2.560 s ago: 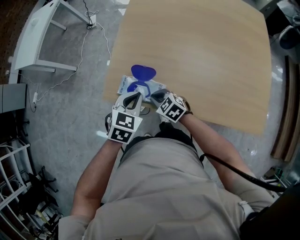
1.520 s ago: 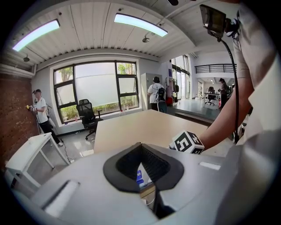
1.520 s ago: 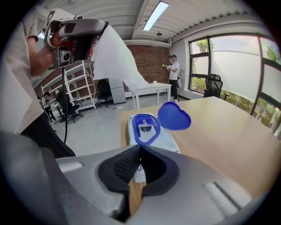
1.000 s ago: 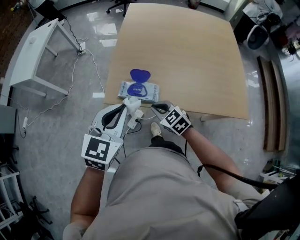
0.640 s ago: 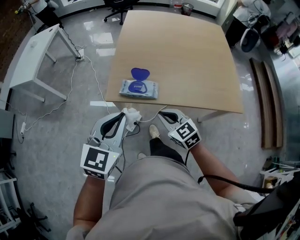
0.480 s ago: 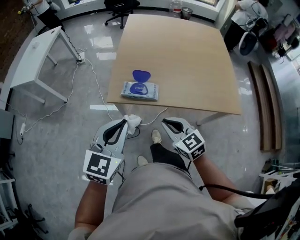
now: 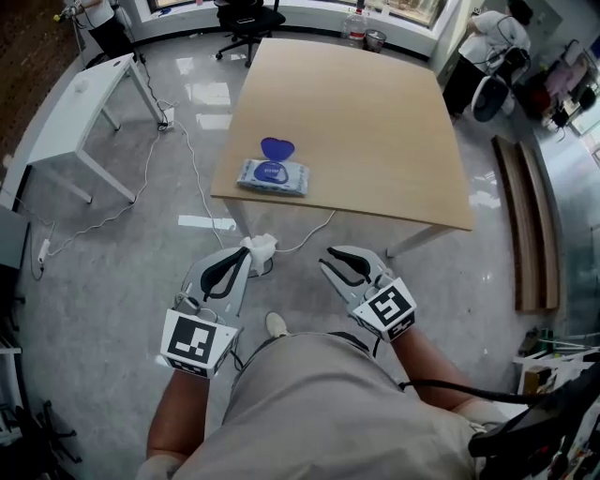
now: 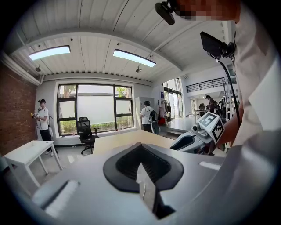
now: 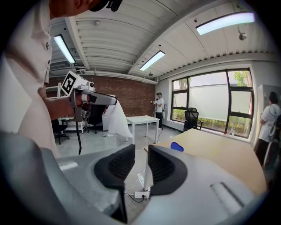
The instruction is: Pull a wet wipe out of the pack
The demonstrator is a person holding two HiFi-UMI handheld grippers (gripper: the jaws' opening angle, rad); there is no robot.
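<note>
The wet wipe pack [image 7: 271, 177] lies near the front left edge of the wooden table [image 7: 375, 122], with its blue lid [image 7: 277, 147] flipped open. In the right gripper view the lid [image 9: 177, 146] shows as a blue spot on the table. My left gripper [image 7: 247, 251] is held over the floor in front of the table, shut on a white wipe [image 7: 261, 247]. In the left gripper view a thin white sheet [image 8: 144, 186] sits pinched between the jaws. The right gripper [image 7: 329, 262] hovers beside it, jaws slightly apart and empty. From the right gripper view the wipe [image 9: 117, 120] hangs from the left gripper [image 9: 102, 99].
A white side table [image 7: 66, 112] stands to the left, with cables and a power strip [image 9: 142, 194] on the glossy floor. An office chair [image 7: 246, 17] and people stand at the far end of the room. Wooden boards [image 7: 527, 225] lie on the right.
Both grippers have drawn back from the pack to over the floor. The wipe came out with the left gripper. The right gripper has left the pack.
</note>
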